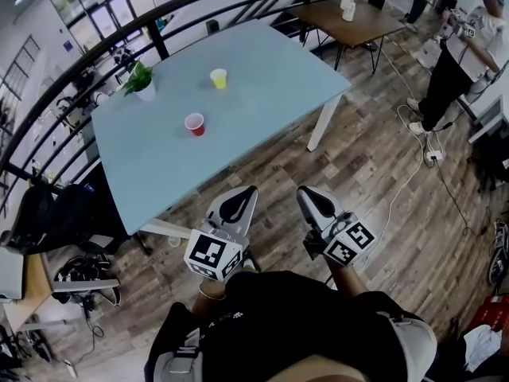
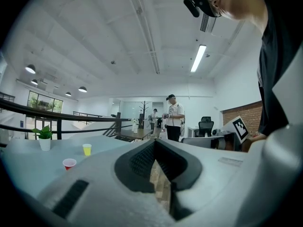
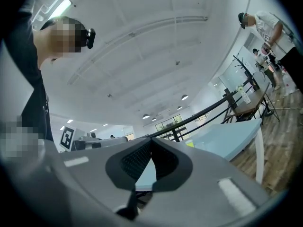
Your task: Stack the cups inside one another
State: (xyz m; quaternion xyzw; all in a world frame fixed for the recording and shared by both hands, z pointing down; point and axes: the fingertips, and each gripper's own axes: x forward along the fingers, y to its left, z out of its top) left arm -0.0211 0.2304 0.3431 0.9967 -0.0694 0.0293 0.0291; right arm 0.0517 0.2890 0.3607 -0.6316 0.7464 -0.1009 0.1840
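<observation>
Standing apart on the pale blue rectangular desk (image 1: 262,94) are the two cups, neither one inside the other. The small red plastic cup (image 1: 195,123) sits upright nearer the person. The small yellow plastic cup (image 1: 218,78) sits upright farther back, towards the desk's middle. A little green plant in a white pot (image 1: 141,82) stands near the desk's far left edge, well away from both cups.

The person is on the wood-plank floor (image 1: 374,165), short of the desk's near corner. They hold both tools out level in front of them, well clear of the cups. The left hand-held gripper (image 1: 242,196) has its jaws closed tip to tip with nothing between them. The right hand-held gripper (image 1: 308,196) is likewise closed and empty.

Beyond the desk a black metal railing (image 1: 159,38) curves round. A brown wooden table (image 1: 350,22) carries a white spray bottle (image 1: 348,2), and another person (image 1: 461,54) stands at the right, by a white cable (image 1: 413,173) trailing over the floor.
</observation>
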